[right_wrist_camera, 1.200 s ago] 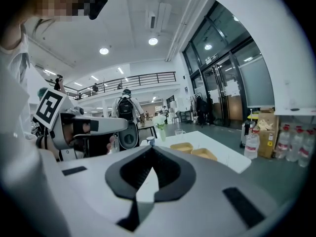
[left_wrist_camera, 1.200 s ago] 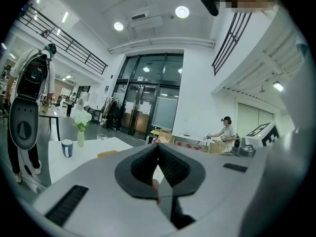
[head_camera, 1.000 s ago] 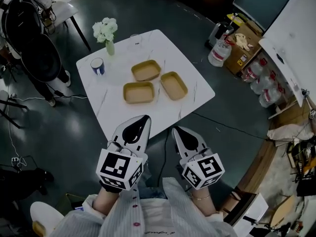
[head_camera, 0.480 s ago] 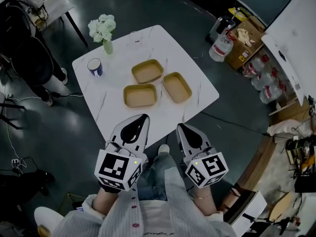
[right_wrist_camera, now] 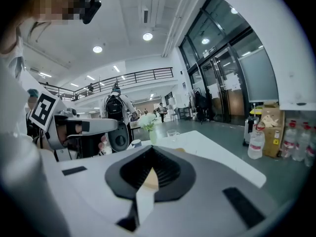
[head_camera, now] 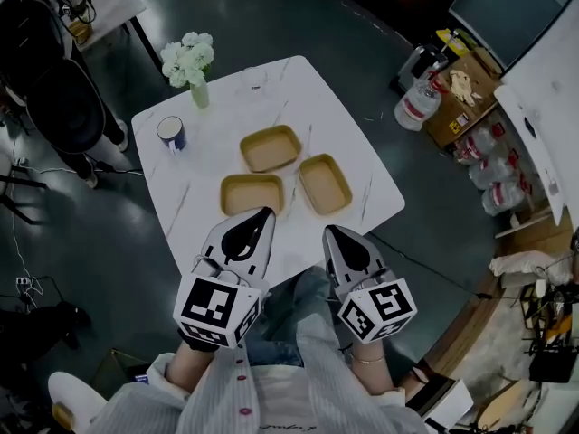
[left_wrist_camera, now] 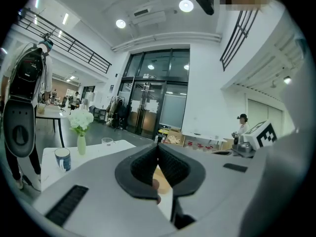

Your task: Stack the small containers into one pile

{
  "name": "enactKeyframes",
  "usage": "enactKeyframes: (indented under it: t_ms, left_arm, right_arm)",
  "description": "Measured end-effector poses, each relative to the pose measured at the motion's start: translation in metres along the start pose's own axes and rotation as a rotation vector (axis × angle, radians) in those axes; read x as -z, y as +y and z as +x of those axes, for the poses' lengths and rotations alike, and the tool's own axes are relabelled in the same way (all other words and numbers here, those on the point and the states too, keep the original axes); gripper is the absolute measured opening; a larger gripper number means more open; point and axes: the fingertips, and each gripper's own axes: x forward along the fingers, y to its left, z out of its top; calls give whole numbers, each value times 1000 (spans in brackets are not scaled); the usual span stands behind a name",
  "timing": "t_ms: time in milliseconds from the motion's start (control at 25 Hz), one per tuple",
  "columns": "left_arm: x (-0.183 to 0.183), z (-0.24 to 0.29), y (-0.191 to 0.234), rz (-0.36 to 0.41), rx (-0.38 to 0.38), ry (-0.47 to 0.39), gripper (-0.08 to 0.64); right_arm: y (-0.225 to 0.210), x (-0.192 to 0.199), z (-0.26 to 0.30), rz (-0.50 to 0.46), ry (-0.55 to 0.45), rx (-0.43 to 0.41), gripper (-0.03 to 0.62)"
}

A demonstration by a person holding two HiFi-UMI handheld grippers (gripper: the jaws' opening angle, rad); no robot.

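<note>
Three shallow tan containers lie separately on the white marble table [head_camera: 362, 165]: one at the back [head_camera: 270, 147], one front left [head_camera: 252, 193], one front right [head_camera: 325, 183]. My left gripper [head_camera: 264, 213] hovers over the table's near edge, its tip just short of the front left container, jaws shut with nothing between them. My right gripper [head_camera: 328, 231] is beside it at the near edge, also shut and empty, its tip close to the front right container. In the left gripper view the closed jaws [left_wrist_camera: 158, 146] hide most of the containers; the right gripper view shows its closed jaws [right_wrist_camera: 150, 148] likewise.
A blue and white mug [head_camera: 172, 134], a vase of white flowers [head_camera: 188, 61] and a clear glass [head_camera: 253, 84] stand on the table's far left part. A person with a backpack [head_camera: 45, 52] is at far left. A water bottle [head_camera: 418, 102] and cardboard box [head_camera: 461, 93] sit on the floor at right.
Both grippers have come forward to the table's near edge, so the containers now lie close ahead of their tips. Both stayed shut and empty.
</note>
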Motion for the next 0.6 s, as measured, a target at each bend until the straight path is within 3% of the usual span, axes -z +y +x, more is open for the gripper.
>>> enactKeyframes:
  t_ms: [160,600]
  left_arm:
    - [-2,35,9,-10,-70,-3,17]
    - [-26,104,28,-55,-377,-30,17]
  right_arm:
    - [-30,-7,29,-6,24,-71,11]
    - [-95,-45,100,-78,113,-375,11]
